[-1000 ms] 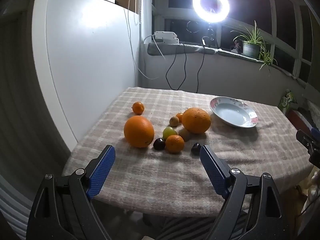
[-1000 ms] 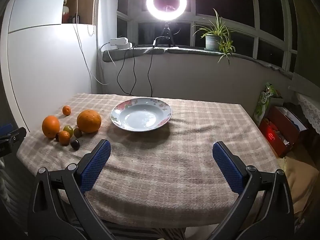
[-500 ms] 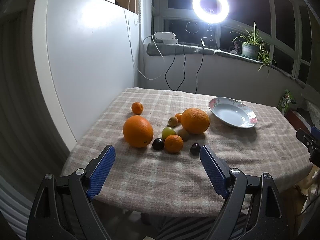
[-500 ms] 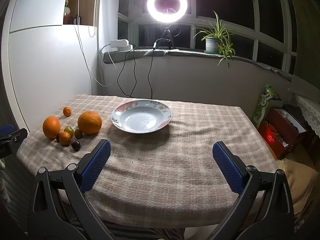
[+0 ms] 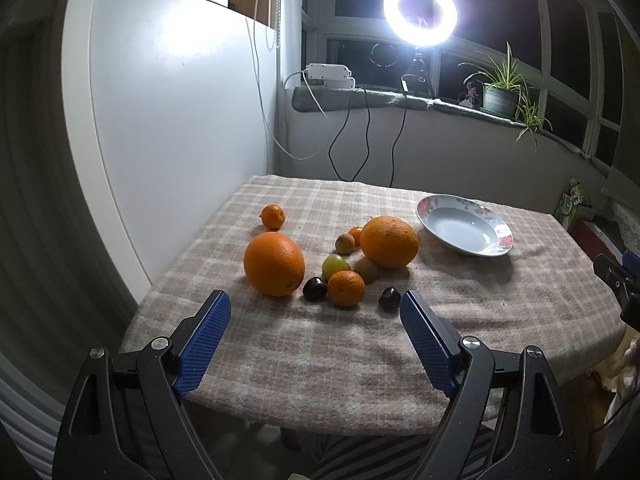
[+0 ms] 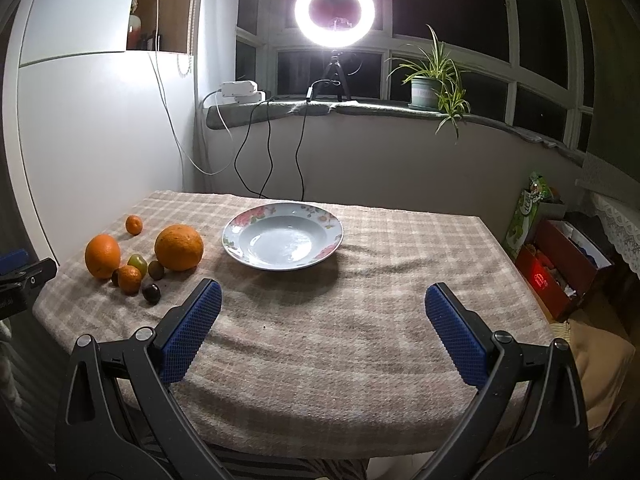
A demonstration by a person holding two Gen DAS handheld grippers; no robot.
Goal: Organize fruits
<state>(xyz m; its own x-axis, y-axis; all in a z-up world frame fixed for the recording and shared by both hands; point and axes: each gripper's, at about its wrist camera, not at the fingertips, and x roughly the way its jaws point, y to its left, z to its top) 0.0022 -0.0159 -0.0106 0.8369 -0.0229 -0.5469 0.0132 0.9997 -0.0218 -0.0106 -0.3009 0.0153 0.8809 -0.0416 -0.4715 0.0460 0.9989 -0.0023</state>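
Observation:
Fruit lies in a loose cluster on the left of the checked tablecloth (image 5: 340,352): a big orange (image 5: 274,263), a second big orange (image 5: 390,241), a mandarin (image 5: 346,288), a small mandarin (image 5: 273,216) set apart at the back, a green fruit (image 5: 335,265) and two dark plums (image 5: 314,289) (image 5: 389,299). An empty flowered plate (image 6: 283,241) (image 5: 464,230) sits right of the cluster. My left gripper (image 5: 315,309) hovers open just short of the fruit. Over the table's near edge, in front of the plate, my right gripper (image 6: 323,301) is open with nothing in it.
A white cabinet wall (image 5: 168,120) borders the table on the left. Behind it runs a window sill with a ring light (image 6: 334,11), a potted plant (image 6: 430,84), a power strip (image 6: 239,90) and hanging cables. Boxes and bags (image 6: 556,264) stand on the floor to the right.
Both views have shifted only slightly; the fruit and plate lie where they were and both grippers stay open.

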